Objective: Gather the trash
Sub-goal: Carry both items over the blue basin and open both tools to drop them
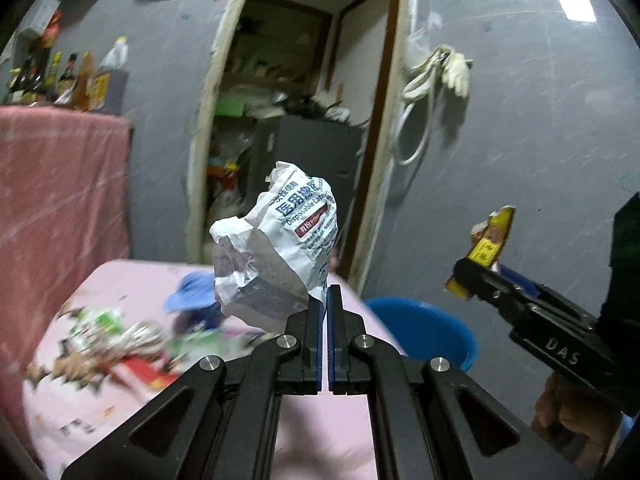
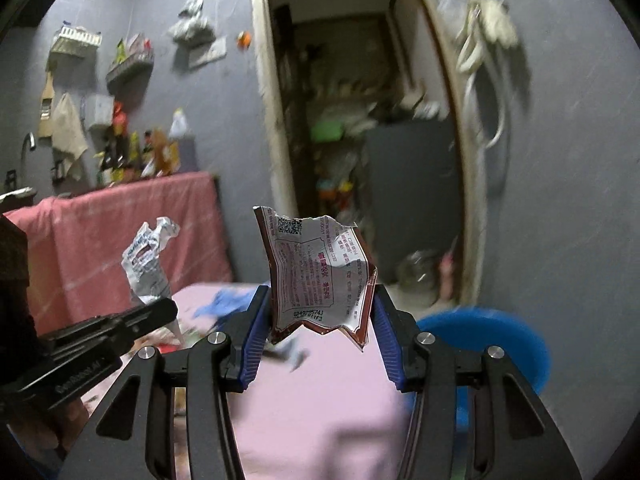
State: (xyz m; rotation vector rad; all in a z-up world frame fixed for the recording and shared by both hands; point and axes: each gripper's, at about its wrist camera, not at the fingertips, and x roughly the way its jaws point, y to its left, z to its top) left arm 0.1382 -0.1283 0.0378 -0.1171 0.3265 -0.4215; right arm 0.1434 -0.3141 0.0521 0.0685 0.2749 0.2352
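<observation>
Two grippers raised above pink table (image 1: 132,288). Left gripper (image 1: 324,300) clenched on crumpled white glove packet (image 1: 280,248), held above tips. Right gripper (image 2: 320,312) half-spread, torn brown-edged wrapper (image 2: 320,272) pinched upright between pads.

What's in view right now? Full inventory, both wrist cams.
crumpled glove packet: 1, white with blue print, pinched in the left gripper
torn snack wrapper: 1, white back with brown edge, yellow front, between the right gripper's pads
blue bin: 1, blue, on the floor beyond the table
table: 1, pink cover, below both grippers
loose trash: several pieces, mixed colours, blurred, on the table's left part
red cloth: 1, draped behind the table
bottles: several, on top by the grey wall
doorway: 1, opens on cluttered storage
left gripper: black, blue pads, shut
right gripper: black, blue pads, gripping
</observation>
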